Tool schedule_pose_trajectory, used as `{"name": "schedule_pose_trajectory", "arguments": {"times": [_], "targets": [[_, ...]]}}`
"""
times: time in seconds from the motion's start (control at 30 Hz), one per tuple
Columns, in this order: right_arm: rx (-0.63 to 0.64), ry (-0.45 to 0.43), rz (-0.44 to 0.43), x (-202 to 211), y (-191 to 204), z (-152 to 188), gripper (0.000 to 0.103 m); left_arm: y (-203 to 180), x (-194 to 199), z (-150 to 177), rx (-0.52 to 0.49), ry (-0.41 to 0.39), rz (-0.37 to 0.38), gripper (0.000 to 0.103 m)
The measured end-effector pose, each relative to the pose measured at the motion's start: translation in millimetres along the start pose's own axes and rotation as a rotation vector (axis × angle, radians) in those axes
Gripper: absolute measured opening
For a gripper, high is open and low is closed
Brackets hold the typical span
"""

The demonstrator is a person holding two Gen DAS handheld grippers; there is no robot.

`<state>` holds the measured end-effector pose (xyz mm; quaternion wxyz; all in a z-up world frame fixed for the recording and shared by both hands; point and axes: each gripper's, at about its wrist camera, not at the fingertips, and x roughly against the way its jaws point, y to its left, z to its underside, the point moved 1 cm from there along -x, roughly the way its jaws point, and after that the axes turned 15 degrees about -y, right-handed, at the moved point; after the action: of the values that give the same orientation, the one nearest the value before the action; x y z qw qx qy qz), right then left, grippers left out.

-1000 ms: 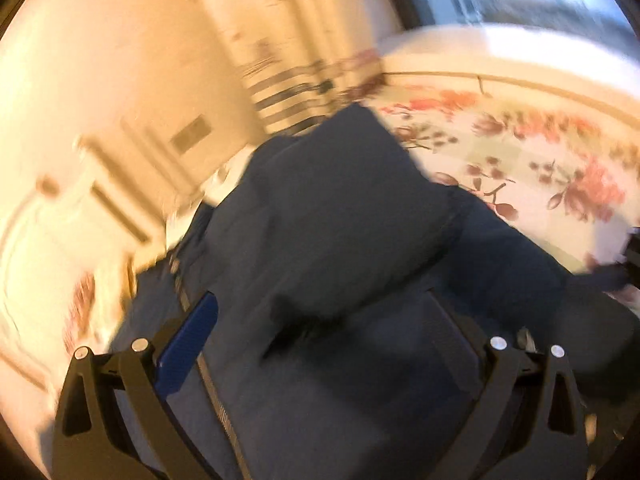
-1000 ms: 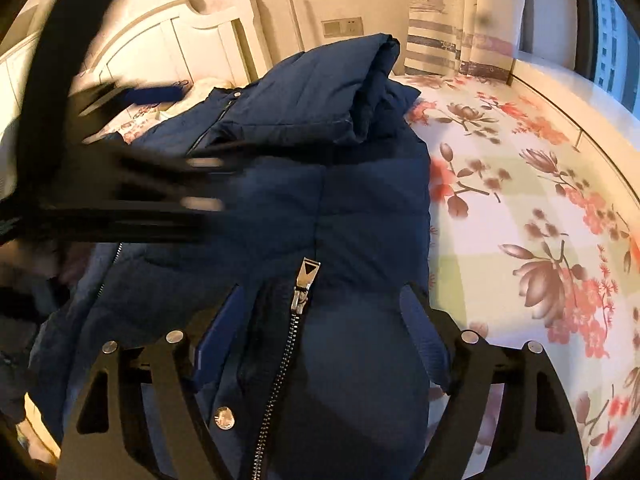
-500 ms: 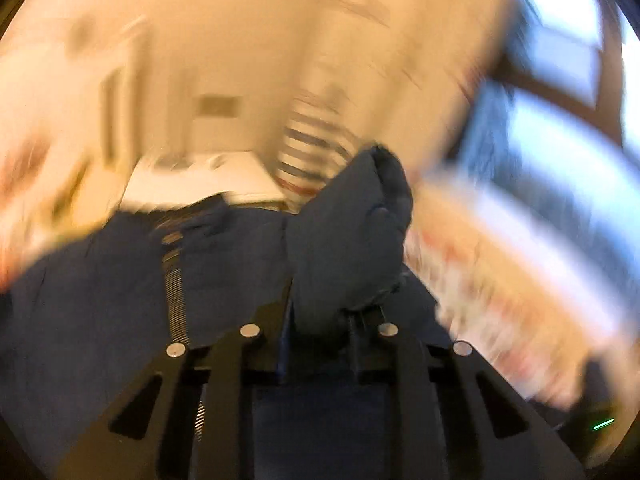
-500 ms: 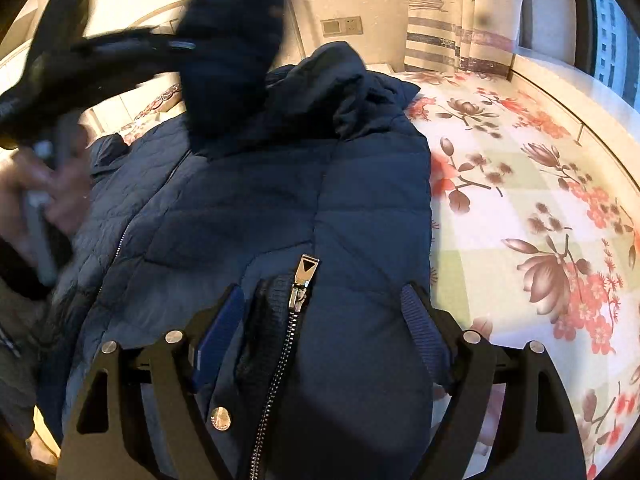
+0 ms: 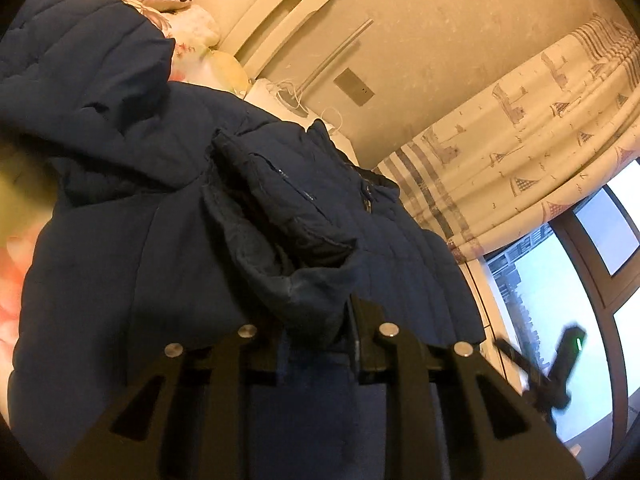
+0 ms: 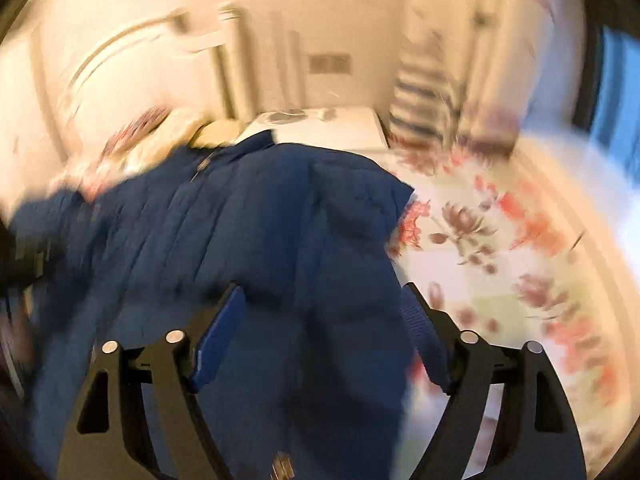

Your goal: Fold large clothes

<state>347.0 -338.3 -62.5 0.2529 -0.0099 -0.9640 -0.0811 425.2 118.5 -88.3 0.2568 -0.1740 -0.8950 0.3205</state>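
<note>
Jacket (image 5: 132,208) lies on the bed (image 6: 500,248), ahead of both tools. Left tool (image 5: 316,336) pinches a jacket fold between narrow jaws. Right tool (image 6: 324,320), its jaws just closing slightly, stands wide over the jacket, pads not pressing.

navy jacket (image 5: 120,200), pink-flowered sheet (image 6: 500,240), striped cream curtain (image 5: 520,140).
</note>
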Motion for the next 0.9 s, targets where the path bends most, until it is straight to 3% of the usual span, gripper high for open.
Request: {"name": "schedule_pose_trajectory", "arguments": {"times": [0.1,0.2,0.37,0.4,0.43,0.5,0.57,0.6,0.63,0.67,0.77,0.83,0.9], "targets": [[-0.016,0.017,0.014,-31.3,8.4,0.6,0.073,4.9,8.5,-2.1,0.002,-0.054,0.009,0.020],[0.055,0.048,0.063,-53.8,19.2,19.9,0.073,4.9,30.3,-6.5,-0.025,-0.136,0.029,0.017],[0.010,0.030,0.046,-50.3,6.4,23.6,0.072,-1.5,42.4,-10.3,-0.052,-0.207,0.020,0.018],[0.012,0.031,0.048,-50.7,7.0,24.2,0.072,-2.3,39.7,-9.6,-0.058,-0.199,-0.006,0.027],[0.015,0.034,0.050,-50.7,8.7,25.0,0.073,-2.2,36.5,-8.9,-0.067,-0.195,-0.054,0.048],[0.019,0.044,0.042,-52.3,9.0,25.4,0.074,-2.9,46.3,-12.2,-0.090,-0.247,-0.203,0.076],[0.008,0.050,0.033,-52.9,8.3,25.6,0.075,-11.8,79.2,-18.2,-0.131,-0.426,-0.270,0.087],[0.004,0.052,0.029,-53.5,7.9,25.5,0.075,-19.1,91.6,-19.7,-0.154,-0.493,-0.278,0.097],[0.003,0.056,0.027,-54.5,7.6,25.5,0.075,-28.5,97.1,-20.7,-0.185,-0.524,-0.262,0.100],[0.006,0.059,0.028,-55.0,8.3,25.6,0.076,-37.2,94.6,-21.4,-0.216,-0.507,-0.245,0.100],[0.033,0.074,0.037,-57.5,13.2,25.9,0.079,-69.5,55.1,-15.8,-0.389,-0.323,-0.251,0.100],[0.078,0.102,0.055,-59.5,20.1,24.8,0.079,-76.7,26.2,-8.1,-0.447,-0.218,-0.262,0.100],[0.109,0.118,0.067,-57.4,26.6,17.9,0.079,-69.1,-6.3,-1.4,-0.482,-0.093,-0.327,0.100]]}}
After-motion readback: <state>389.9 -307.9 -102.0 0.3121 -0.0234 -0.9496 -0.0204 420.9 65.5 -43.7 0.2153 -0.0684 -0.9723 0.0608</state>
